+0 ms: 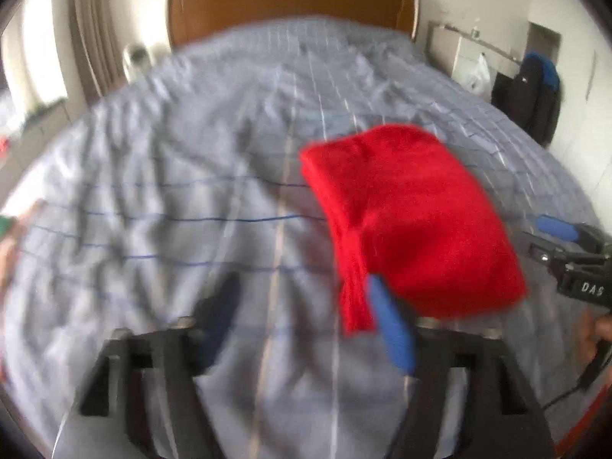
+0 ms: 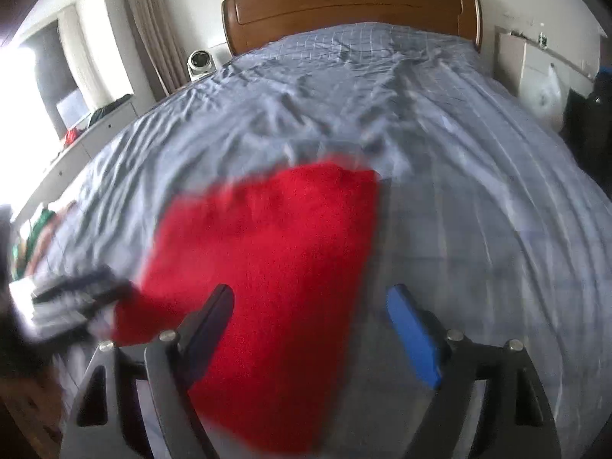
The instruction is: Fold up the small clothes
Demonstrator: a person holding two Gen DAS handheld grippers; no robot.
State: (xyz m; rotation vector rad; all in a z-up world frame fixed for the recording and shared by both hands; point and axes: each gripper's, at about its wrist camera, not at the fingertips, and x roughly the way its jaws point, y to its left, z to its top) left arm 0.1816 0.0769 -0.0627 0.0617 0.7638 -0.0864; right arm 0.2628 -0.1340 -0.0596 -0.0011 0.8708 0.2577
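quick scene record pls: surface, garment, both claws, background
surface: bed with grey-blue checked cover, wrinkled
garment: red knit garment, folded, lying on the cover
left claw: open, nothing between its fingers; garment just past its blue finger
right claw: open, above the garment's near edge, not gripping
background: wooden headboard, small white fan beside the bed
image quality: motion blur in both views

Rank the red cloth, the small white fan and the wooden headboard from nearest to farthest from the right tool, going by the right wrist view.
1. Red cloth, lying between the right tool's fingers.
2. Small white fan, beside the bed, far left.
3. Wooden headboard, at the far end.
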